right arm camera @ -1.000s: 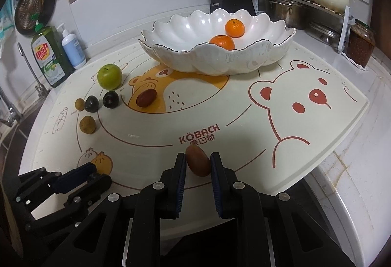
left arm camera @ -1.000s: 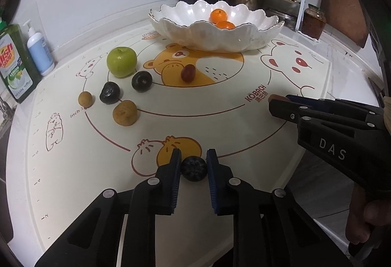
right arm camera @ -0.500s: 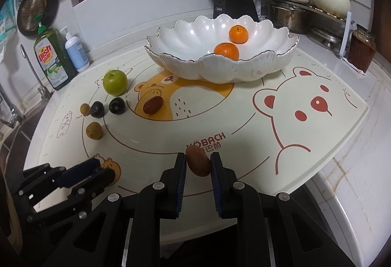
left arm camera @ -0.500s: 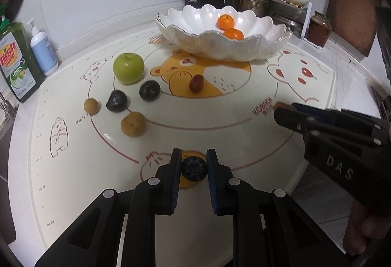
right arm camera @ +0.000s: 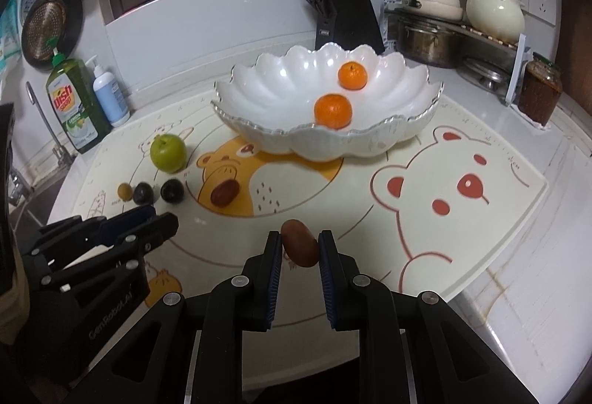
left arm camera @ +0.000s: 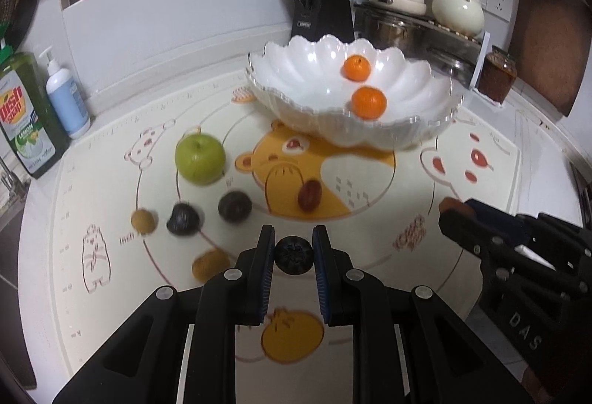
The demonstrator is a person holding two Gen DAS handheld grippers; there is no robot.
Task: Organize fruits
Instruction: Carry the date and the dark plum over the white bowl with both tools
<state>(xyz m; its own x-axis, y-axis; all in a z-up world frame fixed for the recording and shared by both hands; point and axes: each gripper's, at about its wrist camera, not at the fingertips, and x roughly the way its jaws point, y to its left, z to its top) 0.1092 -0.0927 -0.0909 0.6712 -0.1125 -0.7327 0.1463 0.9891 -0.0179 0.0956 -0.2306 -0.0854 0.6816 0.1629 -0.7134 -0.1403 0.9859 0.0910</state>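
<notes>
My left gripper [left arm camera: 294,245] is shut on a small dark round fruit [left arm camera: 294,255], held above the mat. My right gripper [right arm camera: 299,244] is shut on a brown oval fruit [right arm camera: 300,248]. A white scalloped bowl [left arm camera: 296,97] at the back holds two oranges [left arm camera: 369,102]. On the mat lie a green apple [left arm camera: 200,158], a red date [left arm camera: 309,195], two dark fruits [left arm camera: 234,206] and two small brown fruits [left arm camera: 143,220]. The right gripper [left arm camera: 449,209] shows at the right of the left wrist view; the left gripper [right arm camera: 162,219] shows at the left of the right wrist view.
A cartoon bear mat [right arm camera: 462,219] covers the counter. Dish soap [right arm camera: 72,104] and a pump bottle [right arm camera: 109,97] stand back left. A knife block [right arm camera: 344,19], pots on a rack [right arm camera: 429,34] and a jar [right arm camera: 538,93] stand behind the bowl. The counter edge lies close on the right.
Both grippers have risen and moved toward the bowl with their fruits still held. The bowl and the loose fruits sit lower and closer in both views.
</notes>
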